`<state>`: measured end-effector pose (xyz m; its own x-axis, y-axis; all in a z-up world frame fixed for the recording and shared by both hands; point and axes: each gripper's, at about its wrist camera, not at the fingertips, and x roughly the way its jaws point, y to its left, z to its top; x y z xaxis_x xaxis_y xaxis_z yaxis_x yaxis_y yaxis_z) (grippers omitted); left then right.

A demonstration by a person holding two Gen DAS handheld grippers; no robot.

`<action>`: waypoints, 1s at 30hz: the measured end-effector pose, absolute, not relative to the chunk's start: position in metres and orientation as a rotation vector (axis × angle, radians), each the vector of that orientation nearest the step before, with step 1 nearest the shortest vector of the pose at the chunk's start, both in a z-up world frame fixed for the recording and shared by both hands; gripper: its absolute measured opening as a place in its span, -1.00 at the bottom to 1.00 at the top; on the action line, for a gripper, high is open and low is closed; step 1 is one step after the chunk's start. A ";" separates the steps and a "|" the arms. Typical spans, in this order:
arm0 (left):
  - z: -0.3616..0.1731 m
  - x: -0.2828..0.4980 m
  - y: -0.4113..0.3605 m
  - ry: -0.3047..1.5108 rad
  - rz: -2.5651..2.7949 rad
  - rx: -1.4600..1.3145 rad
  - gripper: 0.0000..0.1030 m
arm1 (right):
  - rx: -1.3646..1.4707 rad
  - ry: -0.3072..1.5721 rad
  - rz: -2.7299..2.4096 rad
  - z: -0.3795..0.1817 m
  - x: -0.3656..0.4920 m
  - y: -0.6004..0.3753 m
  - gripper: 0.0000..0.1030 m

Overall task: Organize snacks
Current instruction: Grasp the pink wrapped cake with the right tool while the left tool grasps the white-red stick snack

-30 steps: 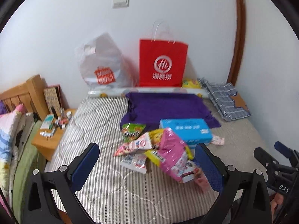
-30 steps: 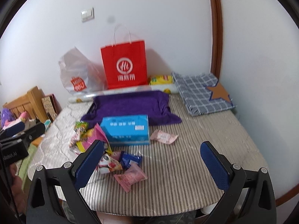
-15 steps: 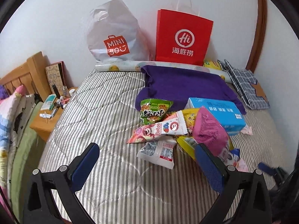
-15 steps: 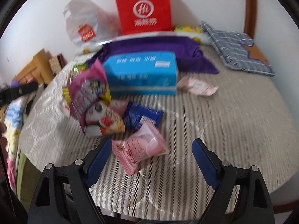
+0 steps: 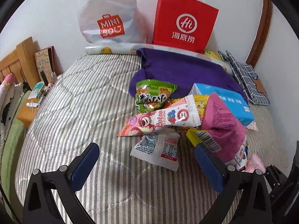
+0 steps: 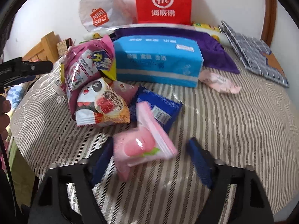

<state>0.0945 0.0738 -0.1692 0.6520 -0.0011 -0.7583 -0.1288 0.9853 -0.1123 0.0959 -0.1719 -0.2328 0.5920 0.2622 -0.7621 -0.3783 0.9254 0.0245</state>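
A pile of snack packets lies on the striped mattress (image 5: 74, 112). In the left wrist view my left gripper (image 5: 146, 165) is open, just short of a white packet (image 5: 158, 149), with a pink bear packet (image 5: 160, 119), a green packet (image 5: 153, 93) and a magenta bag (image 5: 222, 128) beyond. In the right wrist view my right gripper (image 6: 151, 160) is open around a pink peach packet (image 6: 143, 145), its jaws apart from it. A blue packet (image 6: 158, 108), a panda packet (image 6: 102, 102) and the magenta bag (image 6: 87, 63) lie behind.
A blue tissue box (image 6: 158, 61), a purple cloth (image 5: 179, 69), a red paper bag (image 5: 185, 24) and a white plastic bag (image 5: 110, 18) stand toward the wall. A checked fabric item (image 6: 252, 52) lies at right. A wooden nightstand (image 5: 31, 104) stands left of the bed.
Both grippers have moved forward and down toward the snack pile. The right gripper's jaws now flank the pink peach packet and stand closer together than before.
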 end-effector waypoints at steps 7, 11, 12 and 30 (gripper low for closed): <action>-0.170 0.101 0.073 0.843 0.058 -0.146 0.99 | -0.112 0.866 0.391 -0.227 0.100 -0.182 -0.34; -0.163 0.108 0.074 0.819 0.083 -0.080 0.99 | -0.087 0.866 0.364 -0.222 0.102 -0.196 -0.35; -0.163 0.109 0.074 0.821 0.090 -0.061 0.99 | -0.079 0.866 0.354 -0.221 0.103 -0.201 -0.35; -0.182 0.131 0.074 0.855 0.030 0.040 -0.45 | -0.013 0.870 0.215 -0.215 0.125 -0.236 -0.35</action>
